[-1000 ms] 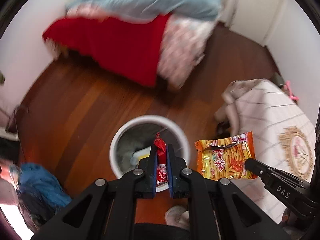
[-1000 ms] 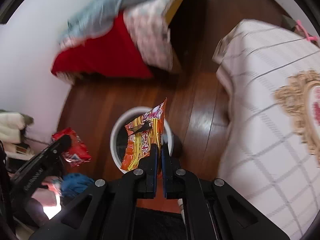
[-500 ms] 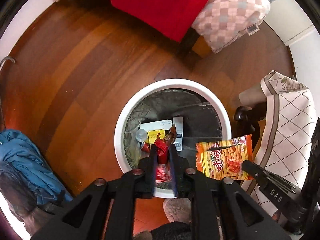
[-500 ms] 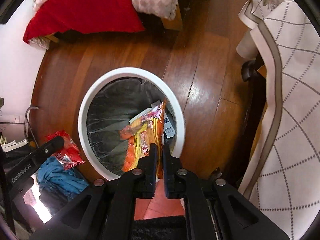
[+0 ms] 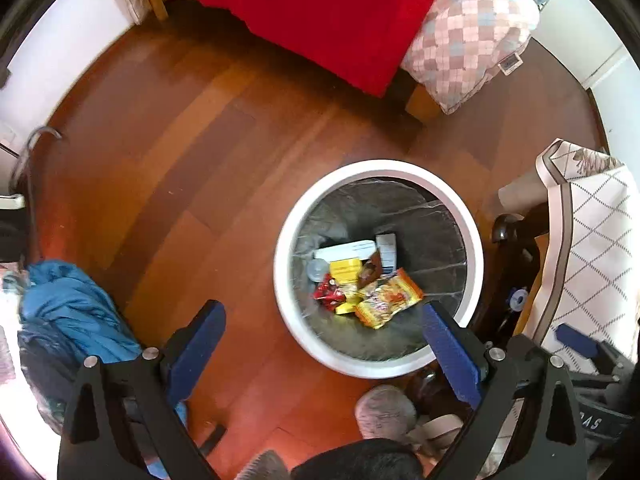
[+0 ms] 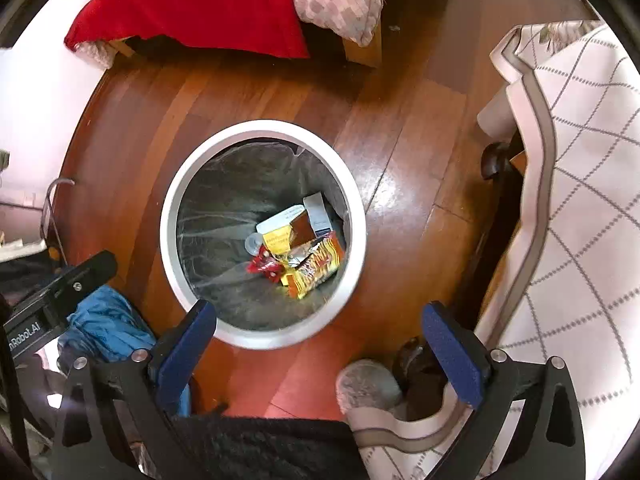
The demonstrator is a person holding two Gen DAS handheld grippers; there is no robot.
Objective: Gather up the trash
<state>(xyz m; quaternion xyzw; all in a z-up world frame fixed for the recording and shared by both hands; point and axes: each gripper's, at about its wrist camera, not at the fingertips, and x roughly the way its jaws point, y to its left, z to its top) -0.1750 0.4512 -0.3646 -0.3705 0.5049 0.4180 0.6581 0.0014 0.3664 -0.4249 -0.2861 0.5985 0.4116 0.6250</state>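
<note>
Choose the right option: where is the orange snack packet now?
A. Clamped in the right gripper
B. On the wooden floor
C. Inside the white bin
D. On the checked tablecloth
C: the orange snack packet lies among other rubbish at the bottom of the white bin.

one bin [image 5: 476,248], two snack wrappers [image 5: 390,298], two grippers [image 5: 324,324]

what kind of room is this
Most likely a bedroom: a bed draped in a red blanket with a checked pillow, wooden floor, and a lined white waste bin.
</note>
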